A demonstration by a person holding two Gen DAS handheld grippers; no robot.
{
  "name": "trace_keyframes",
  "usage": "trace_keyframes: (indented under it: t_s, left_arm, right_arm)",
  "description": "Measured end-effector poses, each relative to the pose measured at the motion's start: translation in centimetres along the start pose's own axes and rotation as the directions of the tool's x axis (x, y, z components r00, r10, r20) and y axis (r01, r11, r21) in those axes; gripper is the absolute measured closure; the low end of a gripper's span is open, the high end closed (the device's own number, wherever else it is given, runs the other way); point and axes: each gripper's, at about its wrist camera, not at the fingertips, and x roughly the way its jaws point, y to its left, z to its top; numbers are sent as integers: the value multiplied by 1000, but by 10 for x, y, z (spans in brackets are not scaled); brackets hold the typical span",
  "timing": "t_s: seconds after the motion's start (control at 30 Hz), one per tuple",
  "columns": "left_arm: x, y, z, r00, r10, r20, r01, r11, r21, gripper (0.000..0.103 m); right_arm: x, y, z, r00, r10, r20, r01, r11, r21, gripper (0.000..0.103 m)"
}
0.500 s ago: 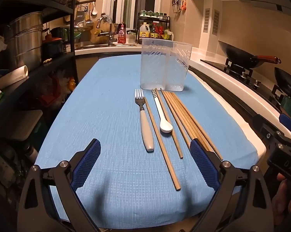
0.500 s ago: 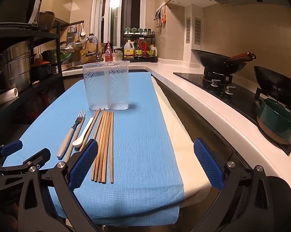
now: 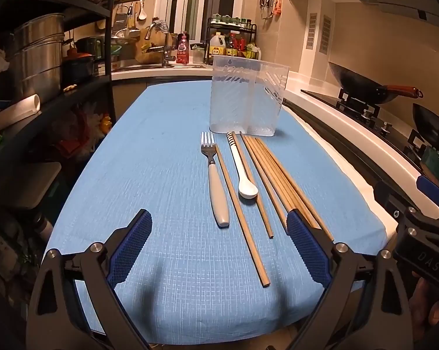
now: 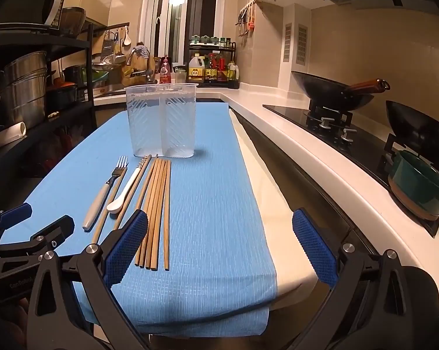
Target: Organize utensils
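Both the left claw (image 3: pixel 218 242) and the right claw (image 4: pixel 219 240) gape wide and empty above the near edge, unmoved since a moment ago. The fork (image 3: pixel 215 179), white spoon (image 3: pixel 242 172) and wooden chopsticks (image 3: pixel 280 180) lie unshifted, side by side on the blue-clothed surface (image 3: pixel 149 175), just before the clear two-compartment holder (image 3: pixel 247 94).

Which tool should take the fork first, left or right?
Left. The fork lies ahead between the open left tool fingers; the open right tool faces bare blue cloth, fork far off to its side.

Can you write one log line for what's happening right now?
left gripper: open, empty | right gripper: open, empty | grey-handled metal fork, wooden chopsticks: on blue cloth
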Motion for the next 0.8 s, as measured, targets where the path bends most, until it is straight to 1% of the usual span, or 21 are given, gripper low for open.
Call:
trace_keyframes:
  t_s: [0.03, 0.8]
  left_arm:
    - [-4, -7, -2, 1000, 5, 5, -5, 1000, 6, 12]
    - [-8, -5, -1, 1000, -2, 22, 1, 1000, 3, 12]
  right_arm:
    - [0, 0, 0, 1000, 1, 1, -1, 1000, 0, 5]
    - [-2, 1, -1, 1000, 2, 4, -2, 1000, 3, 5]
